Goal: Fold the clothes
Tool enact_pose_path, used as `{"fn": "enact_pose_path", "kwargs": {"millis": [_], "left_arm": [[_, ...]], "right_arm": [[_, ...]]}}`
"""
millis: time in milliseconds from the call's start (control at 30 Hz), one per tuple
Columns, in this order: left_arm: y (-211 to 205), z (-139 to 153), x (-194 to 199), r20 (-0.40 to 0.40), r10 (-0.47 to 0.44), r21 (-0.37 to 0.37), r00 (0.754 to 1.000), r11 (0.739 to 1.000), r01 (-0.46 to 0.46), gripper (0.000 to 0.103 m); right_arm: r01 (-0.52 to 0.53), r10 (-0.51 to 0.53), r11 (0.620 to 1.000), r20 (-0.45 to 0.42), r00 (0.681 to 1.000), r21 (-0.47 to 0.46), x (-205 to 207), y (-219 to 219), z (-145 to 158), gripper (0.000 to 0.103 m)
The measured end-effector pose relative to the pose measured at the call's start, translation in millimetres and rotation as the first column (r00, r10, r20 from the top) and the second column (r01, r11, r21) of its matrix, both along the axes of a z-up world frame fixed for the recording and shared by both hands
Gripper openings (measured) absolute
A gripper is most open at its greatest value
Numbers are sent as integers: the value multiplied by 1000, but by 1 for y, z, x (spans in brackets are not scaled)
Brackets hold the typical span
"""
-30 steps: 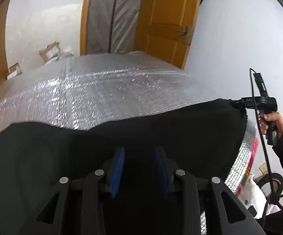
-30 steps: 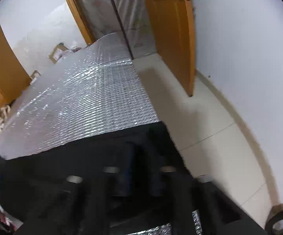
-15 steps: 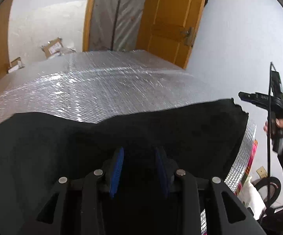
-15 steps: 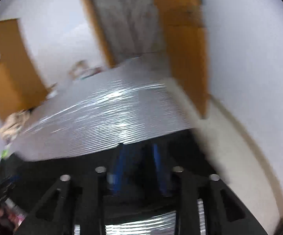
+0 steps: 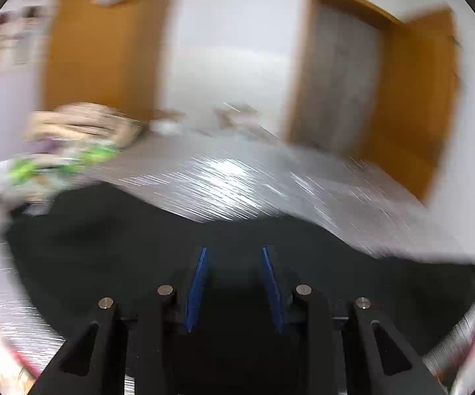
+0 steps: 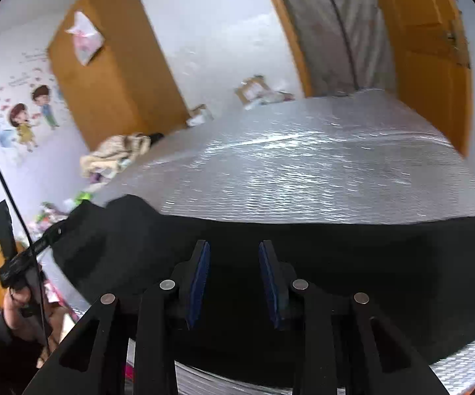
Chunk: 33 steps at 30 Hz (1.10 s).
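A black garment (image 6: 336, 247) lies spread over the near part of a silver quilted bed cover (image 6: 303, 171). My right gripper (image 6: 234, 247) hovers just above it. Its blue pads stand apart and open, with only the cloth underneath showing in the gap. At the far left a hand (image 6: 17, 299) holds my left gripper (image 6: 55, 232) by the garment's left corner. The left wrist view is blurred by motion. There my left gripper (image 5: 234, 253) is open over the black garment (image 5: 122, 230), with nothing pressed between its pads.
Beyond the cover stand an orange wardrobe (image 6: 112, 75) and an open orange door (image 6: 431, 49). A beige heap of cloth (image 6: 119, 151) and cardboard boxes (image 6: 254, 89) lie by the far wall. Colourful clutter (image 6: 46, 214) sits left of the bed.
The right gripper, shut on the garment's corner a second ago, has let go and opened. Both views have swung left across the bed, and the left one now blurs toward the wardrobe.
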<state>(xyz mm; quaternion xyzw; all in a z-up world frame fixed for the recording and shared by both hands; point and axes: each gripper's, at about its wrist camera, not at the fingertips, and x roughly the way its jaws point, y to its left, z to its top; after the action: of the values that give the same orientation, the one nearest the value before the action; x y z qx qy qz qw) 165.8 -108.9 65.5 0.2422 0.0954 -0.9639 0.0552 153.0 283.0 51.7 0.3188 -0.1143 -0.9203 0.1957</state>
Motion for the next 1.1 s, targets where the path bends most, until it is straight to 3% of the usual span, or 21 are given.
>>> {"fn": "enact_pose_path", "kwargs": {"millis": [133, 400, 467, 633, 800, 1033, 1100], "left_arm": [[-65, 2, 11, 4, 185, 49, 983, 982, -185, 40], [-149, -19, 36, 48, 322, 214, 946, 921, -324, 47], [-160, -22, 39, 53, 315, 262, 948, 911, -318, 52], [-174, -32, 34, 77, 260, 372, 962, 888, -270, 52], [-168, -30, 23, 94, 227, 358, 969, 901, -246, 52], [-172, -33, 13, 147, 200, 361, 969, 901, -241, 14], [-172, -33, 15, 144, 194, 365, 970, 901, -234, 12]], "right_arm": [[-105, 105, 994, 44, 993, -14, -14, -42, -10, 32], [-352, 353, 932, 6, 936, 84, -7, -124, -7, 32], [-393, 395, 915, -4, 919, 94, -8, -138, -7, 33], [-463, 465, 877, 19, 885, 124, -14, -170, -14, 35], [-536, 538, 825, 41, 842, 181, -11, -199, -19, 36], [-621, 627, 742, 66, 776, 252, -1, -230, -25, 36], [-629, 636, 728, 73, 768, 274, -1, -237, -27, 36]]}}
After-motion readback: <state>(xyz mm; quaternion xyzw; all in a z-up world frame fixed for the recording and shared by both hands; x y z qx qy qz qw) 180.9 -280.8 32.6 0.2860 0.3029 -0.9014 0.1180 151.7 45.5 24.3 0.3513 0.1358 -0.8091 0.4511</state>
